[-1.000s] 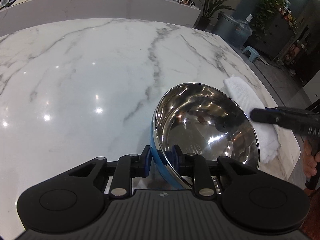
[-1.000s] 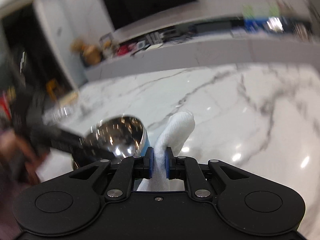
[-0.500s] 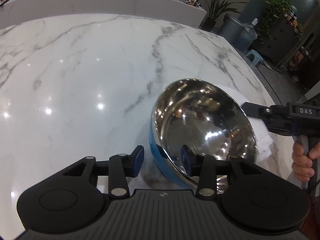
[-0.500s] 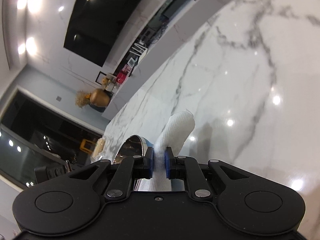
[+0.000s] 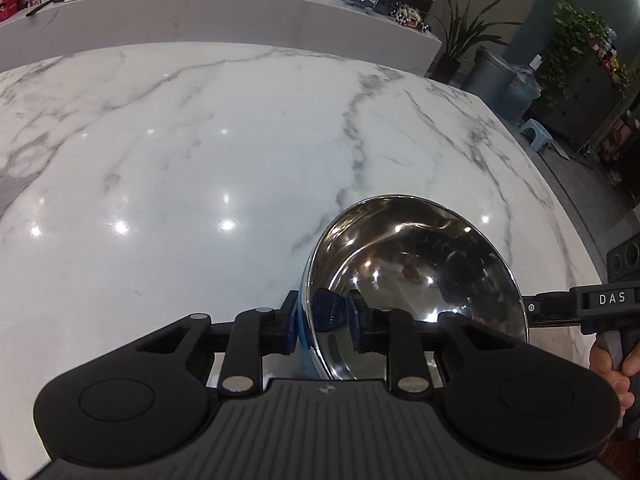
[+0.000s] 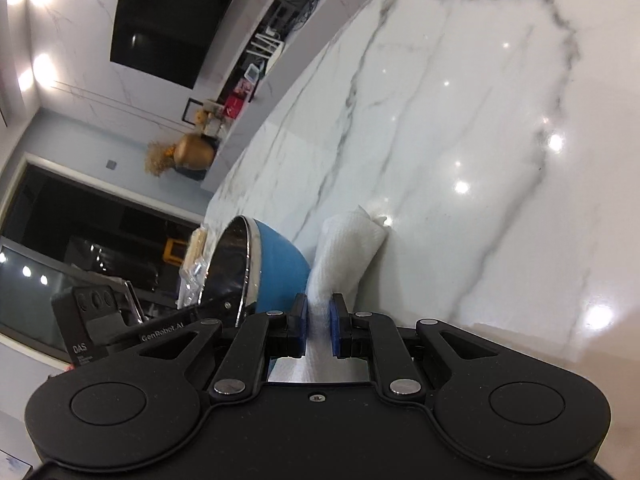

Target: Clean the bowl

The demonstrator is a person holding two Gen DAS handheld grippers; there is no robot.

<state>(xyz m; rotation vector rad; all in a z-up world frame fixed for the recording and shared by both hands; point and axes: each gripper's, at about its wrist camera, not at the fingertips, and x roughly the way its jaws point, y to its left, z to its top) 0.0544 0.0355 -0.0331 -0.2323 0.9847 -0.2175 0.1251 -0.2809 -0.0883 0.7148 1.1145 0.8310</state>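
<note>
A steel bowl [image 5: 416,276] with a blue outside is tilted on edge above the marble table. My left gripper [image 5: 324,322] is shut on its near rim, one finger outside and one inside. In the right wrist view the bowl [image 6: 276,268] shows from the side, blue wall towards me. My right gripper [image 6: 318,324] is shut on a white cloth [image 6: 344,248] that sticks up beside the bowl's outer wall. The right gripper's body [image 5: 584,304] shows at the right edge of the left wrist view, behind the bowl.
The white marble table [image 5: 200,152] stretches away to the left and far side. Its right edge [image 5: 560,200] drops to the floor with a bin, a stool and plants. A long counter [image 5: 200,8] runs behind the table.
My left gripper opened briefly, then shut again on the bowl's rim, and the bowl is tilted more upright. My right gripper swung round with the cloth to the bowl's blue outside.
</note>
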